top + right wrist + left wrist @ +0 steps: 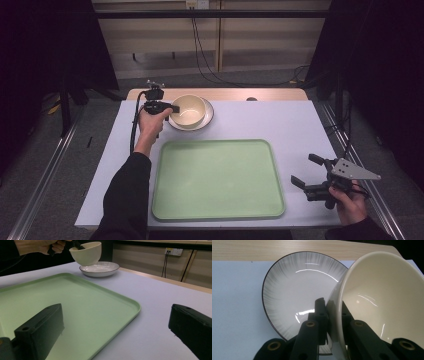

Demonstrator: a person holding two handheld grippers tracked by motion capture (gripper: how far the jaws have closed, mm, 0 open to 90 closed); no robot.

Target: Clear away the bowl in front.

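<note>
A cream bowl (188, 110) hangs tilted just above a white plate with a dark rim (209, 119) at the table's far left. My left gripper (173, 108) is shut on the bowl's near wall (334, 322), one jaw inside and one outside, and the plate (294, 292) lies underneath. In the right gripper view the bowl (86, 252) is lifted clear of the plate (102, 268). My right gripper (306, 170) stands open near the table's right front edge, with nothing between its jaws, beside a green tray (217, 180).
The green tray (75, 305) fills the middle front of the pale table (280, 120). A wooden strip (250, 94) runs along the far edge. Cables (200, 55) hang behind the table, and metal rails (45, 170) run along both sides.
</note>
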